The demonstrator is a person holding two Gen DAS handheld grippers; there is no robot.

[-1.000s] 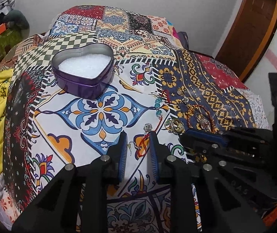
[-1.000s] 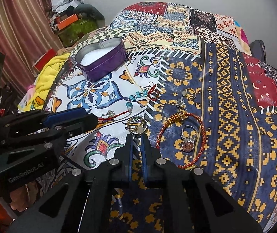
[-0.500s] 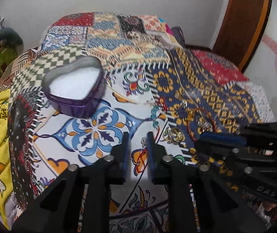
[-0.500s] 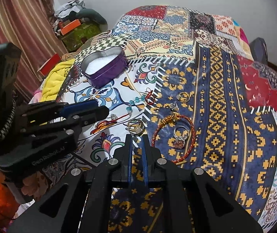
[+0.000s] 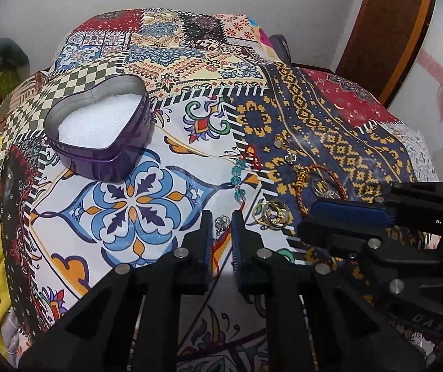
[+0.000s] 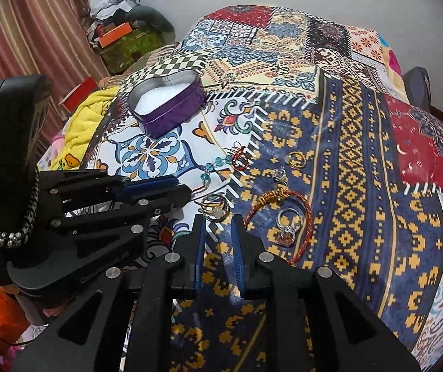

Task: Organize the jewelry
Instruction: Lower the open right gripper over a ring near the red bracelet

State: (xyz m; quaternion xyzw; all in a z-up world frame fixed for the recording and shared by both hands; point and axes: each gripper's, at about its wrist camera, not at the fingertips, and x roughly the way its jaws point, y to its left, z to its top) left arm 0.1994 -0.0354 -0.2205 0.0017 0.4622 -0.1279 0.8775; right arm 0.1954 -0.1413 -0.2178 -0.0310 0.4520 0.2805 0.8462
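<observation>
Left gripper [image 5: 221,217] slightly parted over crystal charm [image 5: 223,221], right gripper [image 6: 218,221] parted, empty, red cord bracelet [image 6: 306,217] whole only in right view, just ahead-right

Two wrist fisheyes, low over a patterned bedspread [image 5: 147,198]

Each looks forward along its own fingers toward the far wall. Both share the heart-shaped tin [image 5: 100,130] [image 6: 168,108], the loose jewelry [image 5: 272,212] [image 6: 215,207], and each other's gripper.

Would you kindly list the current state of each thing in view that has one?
Purple heart-shaped tin: lid off, white padding inside, no jewelry.
Left gripper: open, holding nothing.
Right gripper: open, holding nothing.
Red cord bracelet: lying flat around a silver stone ring.
Gold rings: loose on the patchwork quilt.
</observation>
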